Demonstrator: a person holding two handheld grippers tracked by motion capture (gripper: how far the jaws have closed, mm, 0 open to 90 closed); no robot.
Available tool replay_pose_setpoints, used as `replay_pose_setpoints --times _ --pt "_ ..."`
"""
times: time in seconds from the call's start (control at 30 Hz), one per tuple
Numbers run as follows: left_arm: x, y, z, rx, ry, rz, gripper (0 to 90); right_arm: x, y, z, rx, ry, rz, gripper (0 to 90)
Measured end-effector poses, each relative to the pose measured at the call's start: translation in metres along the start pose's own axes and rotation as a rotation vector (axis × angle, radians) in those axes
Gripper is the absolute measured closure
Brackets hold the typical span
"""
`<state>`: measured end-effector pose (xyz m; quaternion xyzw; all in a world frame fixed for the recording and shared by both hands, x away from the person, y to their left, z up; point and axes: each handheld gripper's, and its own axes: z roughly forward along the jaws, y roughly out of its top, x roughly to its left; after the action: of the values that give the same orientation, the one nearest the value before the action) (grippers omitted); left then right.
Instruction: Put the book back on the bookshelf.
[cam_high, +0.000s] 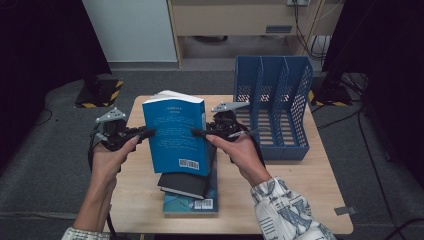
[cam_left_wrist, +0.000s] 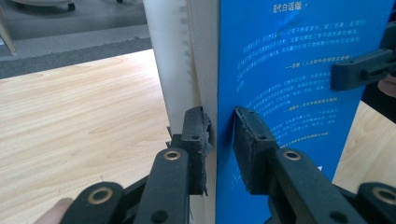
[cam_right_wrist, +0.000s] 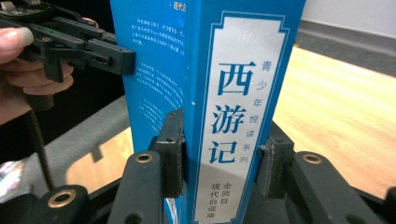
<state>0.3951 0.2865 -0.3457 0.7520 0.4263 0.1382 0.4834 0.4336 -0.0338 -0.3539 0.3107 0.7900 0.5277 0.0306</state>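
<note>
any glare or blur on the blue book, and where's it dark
High view: soft even light on the blue book, its text too small to read, with dark upper corners. Left gripper view: bright cover, fine print faint, near fingers slightly soft. Right gripper view: spine title sharp, no glare, dark behind the left gripper.

Black book (cam_high: 184, 184): top hidden behind blue book (cam_high: 176, 135) | bottom book (cam_high: 192, 204): mostly covered beneath black book | blue book's back-cover print: too small to read
</note>
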Motion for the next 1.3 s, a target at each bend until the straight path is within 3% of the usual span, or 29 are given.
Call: replay_pose_setpoints --times 0.53,0.8,1.3 --pt "0.004 0.018 0.023 0.012 0.040 0.005 74.8 -0.007 0.009 0.001 -0.033 -0.105 -0.065 60.2" --pt "0.006 0.024 0.036 -0.011 0.057 0.017 75.1 -0.014 0.009 0.004 -0.067 -0.154 -0.079 60.2" --pt "-0.017 0.016 0.024 -0.033 0.077 0.104 74.6 -0.009 -0.009 -0.009 -0.081 -0.146 -0.128 59.5"
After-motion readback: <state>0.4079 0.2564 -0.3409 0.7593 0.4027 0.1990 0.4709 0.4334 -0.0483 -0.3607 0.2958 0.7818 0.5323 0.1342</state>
